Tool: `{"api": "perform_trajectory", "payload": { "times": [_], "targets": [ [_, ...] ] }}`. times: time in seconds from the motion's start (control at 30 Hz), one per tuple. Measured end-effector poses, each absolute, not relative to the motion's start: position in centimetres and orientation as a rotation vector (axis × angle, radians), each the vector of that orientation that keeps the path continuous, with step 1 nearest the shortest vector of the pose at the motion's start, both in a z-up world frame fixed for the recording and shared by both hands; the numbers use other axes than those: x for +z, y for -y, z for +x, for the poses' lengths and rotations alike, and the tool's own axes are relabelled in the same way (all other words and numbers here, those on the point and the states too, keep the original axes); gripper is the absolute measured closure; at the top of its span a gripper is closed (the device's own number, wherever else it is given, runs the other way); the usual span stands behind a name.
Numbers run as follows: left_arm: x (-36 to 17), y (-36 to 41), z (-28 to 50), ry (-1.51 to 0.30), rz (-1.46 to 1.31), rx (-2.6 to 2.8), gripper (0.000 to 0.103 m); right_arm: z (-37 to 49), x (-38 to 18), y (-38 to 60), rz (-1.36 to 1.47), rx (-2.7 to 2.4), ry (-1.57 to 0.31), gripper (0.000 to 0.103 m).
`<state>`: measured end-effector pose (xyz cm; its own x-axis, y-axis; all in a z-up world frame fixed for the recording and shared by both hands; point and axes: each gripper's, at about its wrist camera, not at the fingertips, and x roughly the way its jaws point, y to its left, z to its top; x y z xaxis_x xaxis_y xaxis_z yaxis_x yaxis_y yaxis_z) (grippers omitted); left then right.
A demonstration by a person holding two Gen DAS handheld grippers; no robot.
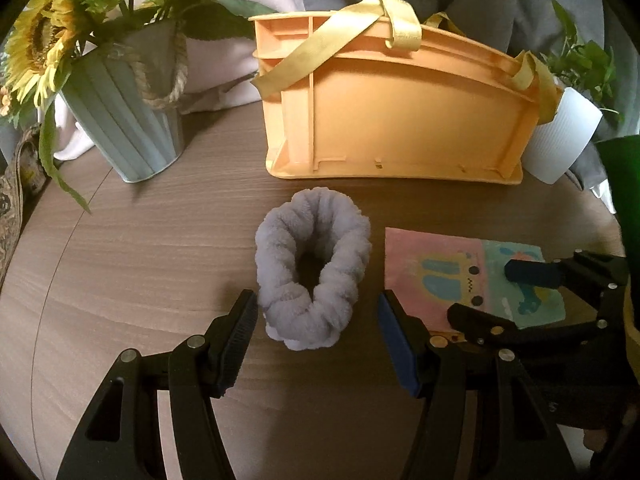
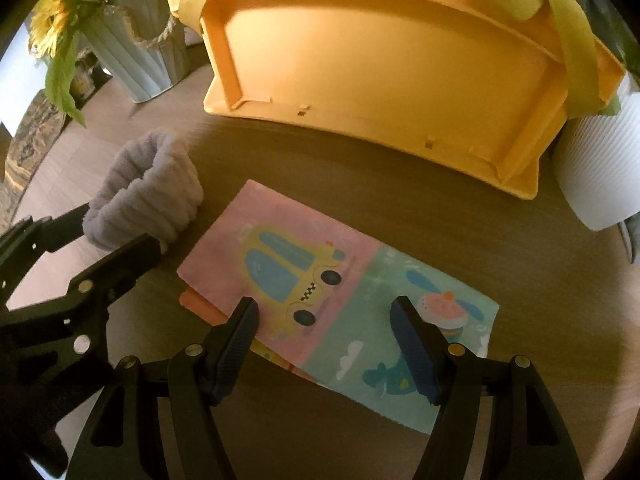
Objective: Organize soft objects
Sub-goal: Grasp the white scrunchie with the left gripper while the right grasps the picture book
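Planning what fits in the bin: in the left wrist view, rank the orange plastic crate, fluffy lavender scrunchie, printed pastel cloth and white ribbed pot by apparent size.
1. Orange plastic crate
2. Fluffy lavender scrunchie, nearer the camera
3. Printed pastel cloth, partly hidden by the right gripper, so unsure against the scrunchie
4. White ribbed pot

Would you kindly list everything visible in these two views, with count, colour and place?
scrunchie-like fluffy band: one, lilac-grey, on the table between the left claw's fingers, not pinched.
picture cloth: one, pink and mint with a taxi print, flat on the table under the right claw.
crate: one, orange, behind both soft items.
straps: yellow, draped over the crate.
sunflower bucket: one, pale grey-blue, left of the crate.
white pot: one, with a green plant, right of the crate.
table: one, brown wood.
left claw: black, open.
right claw: black, open.
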<state>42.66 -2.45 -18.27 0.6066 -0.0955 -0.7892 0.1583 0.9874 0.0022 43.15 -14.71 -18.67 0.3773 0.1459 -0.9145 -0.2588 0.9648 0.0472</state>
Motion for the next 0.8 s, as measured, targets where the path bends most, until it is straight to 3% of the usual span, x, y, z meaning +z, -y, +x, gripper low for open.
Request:
{"api": "perform_trajectory", "payload": {
  "times": [0.2, 0.3, 0.4, 0.47, 0.5, 0.63, 0.8],
  "targets": [
    [-18.6, 2.7, 43.1, -0.906, 0.083, -0.157, 0.049, 43.1, -18.7, 14.5, -0.112, 0.27, -1.138, 0.039],
    [-18.8, 2.8, 43.4, -0.911, 0.076, -0.168, 0.063, 42.4, -18.4, 14.7, -0.117, 0.286, -1.128, 0.049],
    [-18.7, 2.9, 43.5, -0.912, 0.069, -0.176, 0.067, 42.4, -18.2, 14.6, -0.11, 0.291, -1.119, 0.067],
    [-18.6, 3.0, 43.4, -0.913, 0.068, -0.182, 0.067, 42.5, -18.1, 14.9, -0.1, 0.295, -1.118, 0.085],
    [-18.5, 3.1, 43.4, -0.914, 0.067, -0.184, 0.068, 42.7, -18.1, 15.0, -0.092, 0.298, -1.12, 0.089],
    [-18.0, 3.5, 42.8, -0.905, 0.054, -0.193, 0.068, 43.2, -18.2, 15.9, -0.025, 0.324, -1.137, 0.096],
    [-17.4, 2.9, 42.1, -0.897, 0.027, -0.169, 0.068, 43.2, -17.8, 16.4, 0.033, 0.365, -1.139, 0.096]
  ]
}}
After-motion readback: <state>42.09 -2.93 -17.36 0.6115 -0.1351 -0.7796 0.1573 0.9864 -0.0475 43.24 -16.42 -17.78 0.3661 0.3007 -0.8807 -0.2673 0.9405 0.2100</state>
